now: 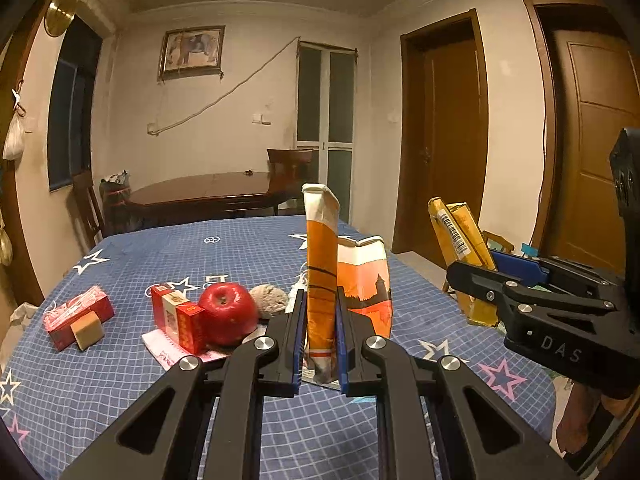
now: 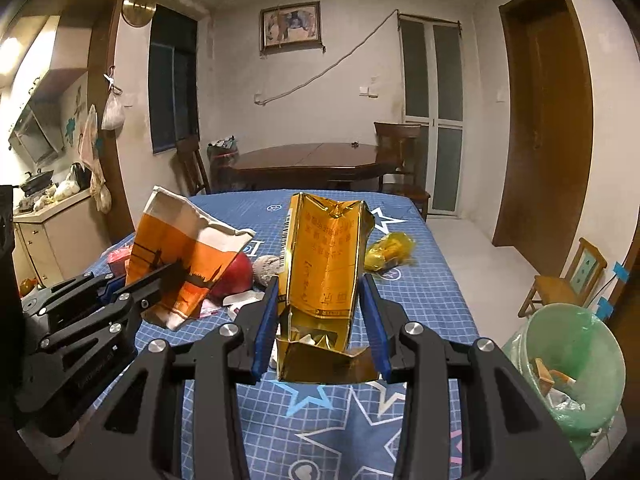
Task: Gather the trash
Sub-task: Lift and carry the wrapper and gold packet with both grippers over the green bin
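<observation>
The orange paper carton, flattened and torn open at the top, is clamped upright between the pads of the left gripper, lifted just above the blue star-patterned tablecloth. To its right, the gold foil carton, also crumpled open, is pinched between the pads of the right gripper, likewise clear of the cloth. Both pieces of trash look picked up, so the step in hand appears to be carrying them; the next move calls for swinging both to the near right, over the green-lined bin beside the table, and letting go above its mouth. Two cartons are held, one per gripper. Left on the table: one red apple, one grey ball, one crumpled yellow wrapper, and two red packs beside the apple.
</observation>
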Demonstrator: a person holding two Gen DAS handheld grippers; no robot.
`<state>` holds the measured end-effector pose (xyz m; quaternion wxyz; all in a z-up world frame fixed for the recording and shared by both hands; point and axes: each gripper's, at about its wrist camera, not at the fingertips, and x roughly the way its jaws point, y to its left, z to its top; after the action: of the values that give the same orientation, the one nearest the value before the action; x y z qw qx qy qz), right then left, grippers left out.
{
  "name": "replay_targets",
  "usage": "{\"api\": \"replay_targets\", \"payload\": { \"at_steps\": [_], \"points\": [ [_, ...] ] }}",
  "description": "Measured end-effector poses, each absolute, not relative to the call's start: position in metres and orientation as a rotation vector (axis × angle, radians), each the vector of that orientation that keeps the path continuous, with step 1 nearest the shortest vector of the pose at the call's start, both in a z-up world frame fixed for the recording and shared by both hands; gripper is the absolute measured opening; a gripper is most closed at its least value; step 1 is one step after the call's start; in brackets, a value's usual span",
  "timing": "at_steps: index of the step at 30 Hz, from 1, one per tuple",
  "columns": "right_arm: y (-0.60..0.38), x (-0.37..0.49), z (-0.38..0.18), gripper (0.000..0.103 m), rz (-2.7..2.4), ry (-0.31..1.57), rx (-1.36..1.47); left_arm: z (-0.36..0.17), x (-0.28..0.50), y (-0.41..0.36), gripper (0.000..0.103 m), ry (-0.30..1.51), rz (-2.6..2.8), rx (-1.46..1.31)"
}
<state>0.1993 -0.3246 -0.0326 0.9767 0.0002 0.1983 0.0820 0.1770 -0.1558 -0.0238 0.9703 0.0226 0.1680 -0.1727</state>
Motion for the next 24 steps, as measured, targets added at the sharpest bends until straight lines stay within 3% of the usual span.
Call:
{"api": "replay_targets", "payload": {
  "at_steps": [11,24],
  "points": [
    [-0.370,0.191,-0.023,0.038,0.071,0.396,-0.004,-0.011,0.187,-0.198,0.014,0.336,-0.437,0.034],
    [-0.469,0.182,-0.017,0.038,-0.111,0.422,0.024,-0.003,0.205,-0.311,0.014,0.351,-0.609,0.071]
  ]
}}
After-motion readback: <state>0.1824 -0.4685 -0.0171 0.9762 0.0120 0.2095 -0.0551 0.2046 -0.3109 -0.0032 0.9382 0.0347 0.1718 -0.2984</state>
